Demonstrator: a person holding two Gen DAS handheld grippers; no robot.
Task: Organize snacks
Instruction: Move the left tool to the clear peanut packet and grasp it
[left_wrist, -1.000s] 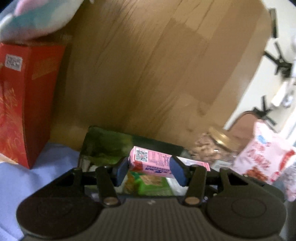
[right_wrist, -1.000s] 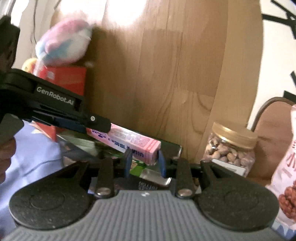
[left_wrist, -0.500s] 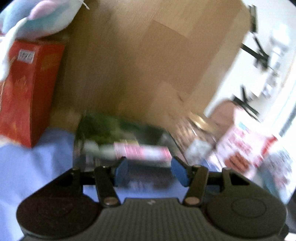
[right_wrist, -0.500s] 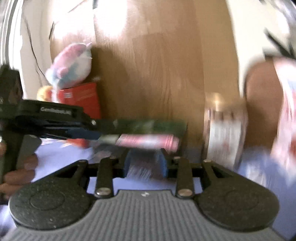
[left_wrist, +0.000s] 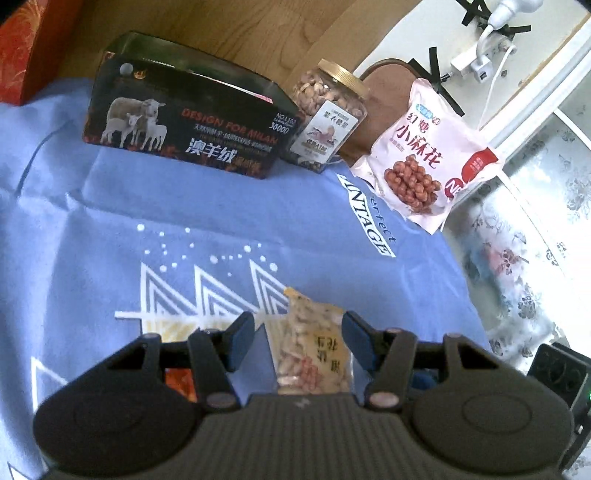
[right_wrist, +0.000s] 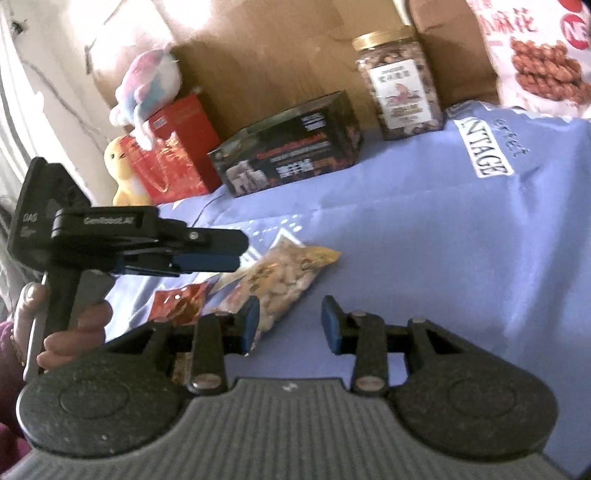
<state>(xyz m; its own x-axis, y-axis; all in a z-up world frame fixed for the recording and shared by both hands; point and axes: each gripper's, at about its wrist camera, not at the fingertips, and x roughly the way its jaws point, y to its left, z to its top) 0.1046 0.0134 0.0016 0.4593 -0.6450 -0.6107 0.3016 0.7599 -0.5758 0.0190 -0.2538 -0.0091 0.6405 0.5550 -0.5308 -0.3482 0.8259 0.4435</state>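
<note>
— Nearer than the black box (left_wrist: 184, 122), what lies on the surface?
— A peanut bag (left_wrist: 314, 350), flat on the blue cloth (left_wrist: 221, 229), well apart from the box. A red packet (right_wrist: 177, 302) lies just beside it, on the side farther from the box.
— And by the box itself?
— A nut jar (left_wrist: 328, 114) stands upright just right of the box. A pink bag (left_wrist: 421, 158) leans farther right of it. A red box (right_wrist: 177, 147) stands left of the black box with a plush (right_wrist: 147, 88) on top.
— The left tongs (left_wrist: 298, 328)?
— Parted halfway, above the peanut bag and on its side away from the box. The bag shows between the pads, which do not press it. A hand (right_wrist: 74, 328) grips the handle.
— The right tongs (right_wrist: 290, 321)?
— Narrowly parted, and the jaws have just been opening. Only cloth shows between them. The peanut bag lies just beside the left finger.
</note>
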